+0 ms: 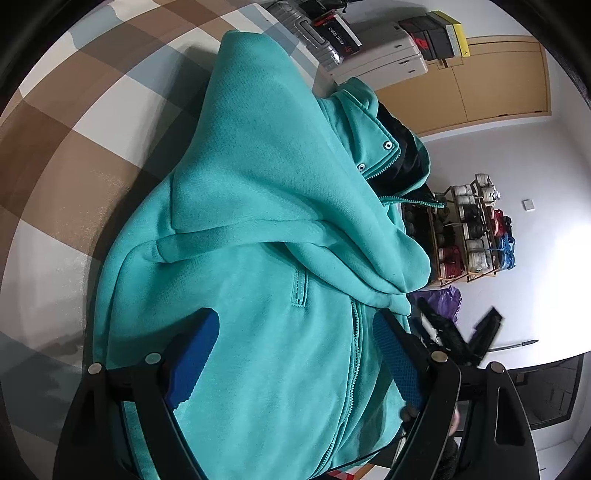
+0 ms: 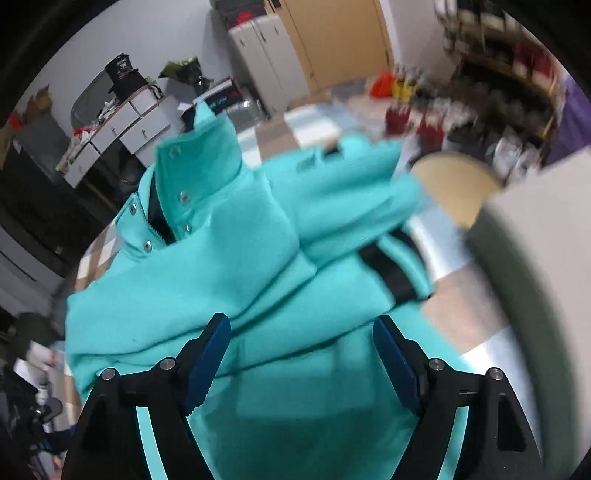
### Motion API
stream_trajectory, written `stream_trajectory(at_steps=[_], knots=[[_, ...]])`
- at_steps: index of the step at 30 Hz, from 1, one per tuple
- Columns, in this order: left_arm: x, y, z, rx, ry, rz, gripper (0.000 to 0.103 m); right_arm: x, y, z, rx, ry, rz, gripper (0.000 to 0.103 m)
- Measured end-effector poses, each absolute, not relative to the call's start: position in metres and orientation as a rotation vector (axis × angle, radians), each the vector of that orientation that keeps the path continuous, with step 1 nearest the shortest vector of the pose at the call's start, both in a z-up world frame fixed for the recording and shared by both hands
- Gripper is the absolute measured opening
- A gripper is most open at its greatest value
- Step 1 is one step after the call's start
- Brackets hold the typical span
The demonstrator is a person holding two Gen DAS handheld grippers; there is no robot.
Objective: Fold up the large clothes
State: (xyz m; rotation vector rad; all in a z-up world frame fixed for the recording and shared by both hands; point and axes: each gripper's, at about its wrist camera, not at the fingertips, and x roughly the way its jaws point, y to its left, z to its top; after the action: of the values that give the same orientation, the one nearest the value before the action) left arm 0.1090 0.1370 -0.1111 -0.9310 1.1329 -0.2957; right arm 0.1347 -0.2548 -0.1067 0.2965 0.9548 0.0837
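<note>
A teal zip-up jacket [image 1: 258, 184] lies on a brown, white and grey checked cover [image 1: 74, 147]. One sleeve [image 1: 295, 236] is folded across its front, and the snap collar [image 1: 384, 147] with its dark lining is at the far end. My left gripper [image 1: 295, 343] is open low over the hem area; its blue pads [image 1: 195, 354] straddle the zipper [image 1: 352, 350], with cloth lapping the left pad. In the blurred right wrist view, my right gripper [image 2: 301, 343] stands open above the jacket [image 2: 221, 280], with nothing pinched. A black-banded cuff [image 2: 391, 269] lies to the right and the collar [image 2: 177, 192] at the upper left.
Beyond the cover stand a silver suitcase [image 1: 306, 26], a white cabinet [image 1: 388, 59] and a wooden door [image 1: 480, 85]. A shoe rack [image 1: 469, 229] stands on the floor to the right. A round beige stool [image 2: 454, 181] and a blurred grey edge [image 2: 535, 295] are close on the right.
</note>
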Motion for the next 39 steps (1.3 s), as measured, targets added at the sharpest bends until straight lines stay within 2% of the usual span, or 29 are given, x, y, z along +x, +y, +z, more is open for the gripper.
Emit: stream_trajectory(at_steps=[4, 5, 6, 7, 9, 11, 14, 15, 17, 18, 21, 28, 31, 32, 33, 34, 36, 39], knots=[[0.11, 0.139, -0.106, -0.907, 1.111, -0.288, 0.082, 0.126, -0.233, -0.066, 0.234, 0.881, 0.203, 0.083], [0.111, 0.139, -0.105, -0.9, 1.107, -0.283, 0.082, 0.123, -0.227, -0.054, 0.225, 0.835, 0.226, 0.088], [0.112, 0.139, -0.105, -0.893, 1.103, -0.282, 0.082, 0.122, -0.218, -0.042, 0.183, 0.792, 0.234, 0.098], [0.115, 0.14, -0.106, -0.888, 1.098, -0.282, 0.082, 0.127, -0.206, -0.032, 0.107, 0.765, 0.233, 0.101], [0.119, 0.141, -0.107, -0.88, 1.093, -0.277, 0.082, 0.15, -0.178, -0.029, -0.062, 0.762, 0.195, 0.101], [0.123, 0.139, -0.107, -0.866, 1.092, -0.274, 0.082, 0.182, -0.164, -0.048, -0.163, 0.854, 0.127, 0.101], [0.131, 0.138, -0.111, -0.842, 1.101, -0.269, 0.082, 0.213, -0.17, -0.095, -0.188, 1.036, 0.06, 0.091], [0.133, 0.139, -0.113, -0.85, 1.11, -0.273, 0.082, 0.224, -0.177, -0.118, -0.202, 1.108, 0.007, 0.082], [0.133, 0.141, -0.116, -0.878, 1.131, -0.253, 0.082, 0.232, -0.186, -0.141, -0.233, 1.141, -0.064, 0.082], [0.131, 0.143, -0.114, -0.889, 1.12, -0.249, 0.082, 0.231, -0.19, -0.142, -0.211, 1.122, -0.068, 0.085], [0.127, 0.139, -0.106, -0.816, 1.12, -0.258, 0.082, 0.223, -0.195, -0.135, -0.15, 1.091, -0.082, 0.086], [0.132, 0.133, -0.119, -0.743, 1.173, -0.269, 0.082, 0.145, -0.184, -0.081, 0.044, 0.907, 0.13, 0.088], [0.134, 0.143, -0.131, -0.893, 1.151, -0.269, 0.082, 0.088, -0.186, -0.063, 0.241, 0.782, 0.278, 0.09], [0.135, 0.146, -0.134, -0.957, 1.14, -0.274, 0.082, 0.067, -0.19, -0.059, 0.309, 0.724, 0.309, 0.093], [0.135, 0.151, -0.138, -1.009, 1.122, -0.266, 0.082, 0.04, -0.194, -0.058, 0.393, 0.666, 0.335, 0.102], [0.136, 0.156, -0.143, -1.064, 1.106, -0.253, 0.082, 0.027, -0.194, -0.058, 0.433, 0.641, 0.344, 0.103], [0.136, 0.161, -0.148, -1.127, 1.082, -0.234, 0.082, -0.006, -0.195, -0.062, 0.511, 0.597, 0.353, 0.103], [0.135, 0.166, -0.15, -1.181, 1.048, -0.203, 0.082, -0.024, -0.182, -0.062, 0.472, 0.628, 0.375, 0.103]])
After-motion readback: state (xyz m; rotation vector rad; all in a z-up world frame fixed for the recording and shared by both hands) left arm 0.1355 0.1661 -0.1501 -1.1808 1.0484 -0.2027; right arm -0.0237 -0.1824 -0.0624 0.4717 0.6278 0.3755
